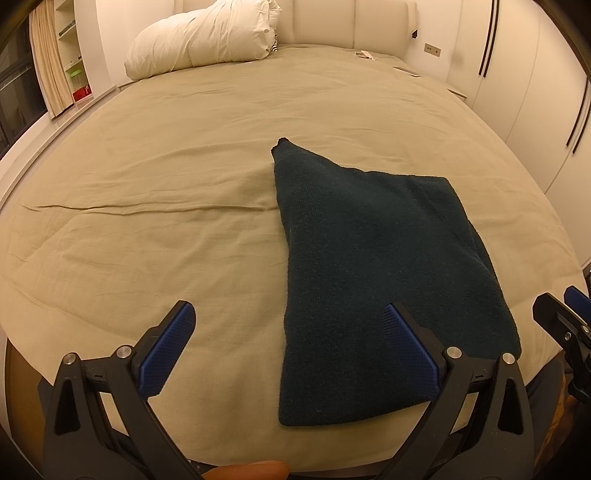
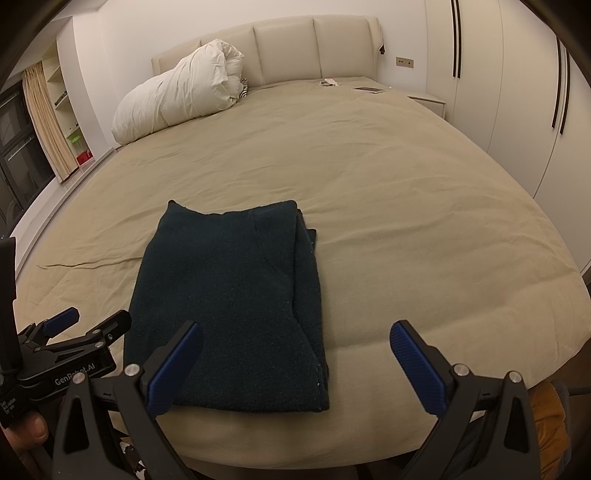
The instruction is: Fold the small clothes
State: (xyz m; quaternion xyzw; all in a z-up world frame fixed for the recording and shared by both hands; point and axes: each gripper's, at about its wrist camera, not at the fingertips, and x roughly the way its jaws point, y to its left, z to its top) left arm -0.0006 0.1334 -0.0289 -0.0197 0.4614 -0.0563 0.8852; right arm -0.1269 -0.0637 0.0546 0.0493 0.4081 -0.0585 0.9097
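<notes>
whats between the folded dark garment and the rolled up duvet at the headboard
Only bare bedsheet: nothing lies between the dark garment and the white duvet, clearest in the right wrist view.

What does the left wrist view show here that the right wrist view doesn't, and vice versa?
Only the left wrist view shows the left edge of the dark green knitted garment running to a pointed far corner. Only the right wrist view shows stacked layers along its right edge and the left tool from the side. Both show the garment folded on the beige bedsheet, the rolled white duvet, and both tools open, holding nothing.
</notes>
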